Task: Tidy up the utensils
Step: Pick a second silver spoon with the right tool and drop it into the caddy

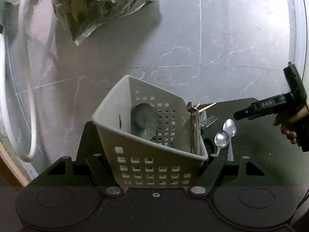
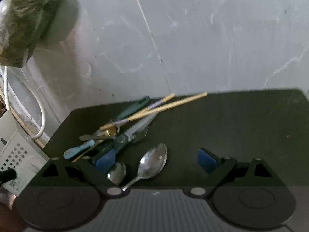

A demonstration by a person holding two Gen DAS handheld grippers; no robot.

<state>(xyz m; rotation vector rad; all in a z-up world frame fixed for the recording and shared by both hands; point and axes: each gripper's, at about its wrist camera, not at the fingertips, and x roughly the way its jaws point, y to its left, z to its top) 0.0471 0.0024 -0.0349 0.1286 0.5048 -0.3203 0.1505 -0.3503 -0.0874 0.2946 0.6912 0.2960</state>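
Spoons lie nearest the right tool: the big spoon sits between its wide-open blue pads, bowl up, handle running back under the tool, while the small spoon lies just beside the left pad. Nothing is gripped yet. To do this pick well, I would settle the pads on either side of the big spoon's neck, low against the dark surface, and close squarely so the thin metal does not skid out; the small spoon should stay clear of the near finger.

Beyond the spoons lies the heap: scissors, a blue-handled piece and chopsticks, overlapping and best left until later.

Left tool is closed on the grey basket, clamping its near perforated wall and holding it tilted. A metal utensil already leans inside. Keeping that basket steady, mouth open toward the right tool, should make the drop easy.
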